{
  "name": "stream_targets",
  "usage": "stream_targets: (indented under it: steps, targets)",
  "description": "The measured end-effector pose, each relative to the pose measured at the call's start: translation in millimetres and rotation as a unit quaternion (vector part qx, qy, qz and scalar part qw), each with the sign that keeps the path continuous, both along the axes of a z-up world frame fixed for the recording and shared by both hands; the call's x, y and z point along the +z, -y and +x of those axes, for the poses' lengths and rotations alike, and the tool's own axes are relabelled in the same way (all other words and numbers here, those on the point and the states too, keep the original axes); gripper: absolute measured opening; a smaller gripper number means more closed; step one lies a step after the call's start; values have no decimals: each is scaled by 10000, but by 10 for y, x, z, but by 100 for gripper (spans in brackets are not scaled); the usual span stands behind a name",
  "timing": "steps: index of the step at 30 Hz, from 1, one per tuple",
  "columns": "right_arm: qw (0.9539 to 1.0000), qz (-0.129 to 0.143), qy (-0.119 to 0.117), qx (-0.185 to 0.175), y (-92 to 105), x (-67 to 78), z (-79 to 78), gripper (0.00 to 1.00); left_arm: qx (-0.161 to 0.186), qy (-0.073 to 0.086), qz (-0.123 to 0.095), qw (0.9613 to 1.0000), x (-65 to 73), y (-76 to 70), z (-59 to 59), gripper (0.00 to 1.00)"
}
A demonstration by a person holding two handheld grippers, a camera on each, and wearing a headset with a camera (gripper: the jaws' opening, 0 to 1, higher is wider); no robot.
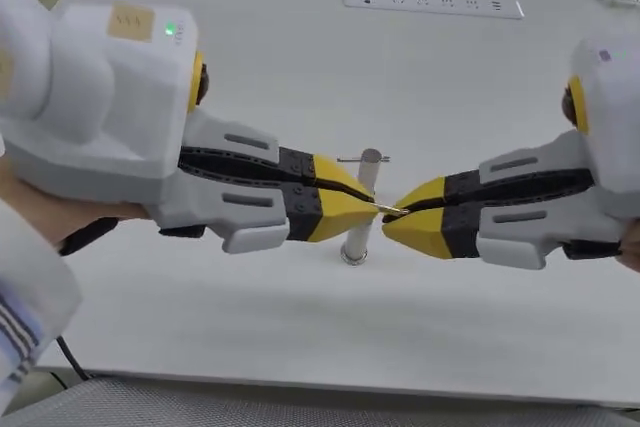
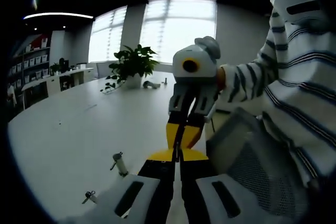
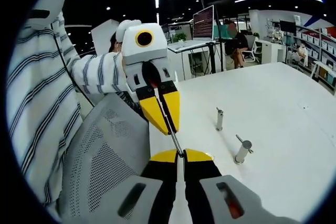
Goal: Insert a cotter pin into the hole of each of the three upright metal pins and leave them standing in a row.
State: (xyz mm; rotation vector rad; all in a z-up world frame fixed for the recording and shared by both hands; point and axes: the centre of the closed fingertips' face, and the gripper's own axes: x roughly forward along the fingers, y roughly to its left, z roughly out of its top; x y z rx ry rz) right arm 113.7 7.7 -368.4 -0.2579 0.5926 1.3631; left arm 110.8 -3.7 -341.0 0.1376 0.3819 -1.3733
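The left gripper (image 2: 177, 156) has its yellow jaws closed, and the right gripper (image 2: 179, 144) meets it tip to tip from straight ahead; right of the left gripper hangs a striped sleeve (image 2: 294, 77). Left of it a metal pin (image 2: 119, 163) and a nearer second pin (image 2: 90, 198) stand apart on the white table (image 2: 68, 129); a potted plant (image 2: 131, 64) sits far beyond.

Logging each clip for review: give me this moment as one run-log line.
left gripper: shut on cotter pin | right gripper: shut on same pin, tips meeting | upright metal pins: two standing, pinned
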Motion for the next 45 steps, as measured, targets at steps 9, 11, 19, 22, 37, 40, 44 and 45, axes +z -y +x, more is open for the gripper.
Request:
stream_targets:
  steps: [9,11,19,22,37,40,44,45]
  targets:
    - [9994,8,145,311,38,82,-41,0,-146,79,117,9998,-18,16,-42,0]
    - [9993,-32,155,327,53,89,-32,0,-152,97,99,9998,-11,21,-33,0]
    - [9996,-17,39,267,90,101,-32,0,-152,148,143,9997,-44,26,4,0]
    - [9998,1,54,207,100,90,-20,0,-117,137,146,9997,-52,14,16,0]
    - [9991,-78,234,-334,256,-47,172,0,204,45,229,9995,-181,-70,151,10]
    - [9987,-206,243,-408,328,-171,220,0,297,-56,270,9992,-230,-75,196,11]
    - [9983,-255,205,-489,382,-284,249,0,320,-52,419,9986,-314,-66,253,13]
    - [9981,-269,181,-527,392,-308,256,0,315,-59,445,9985,-328,-63,261,13]
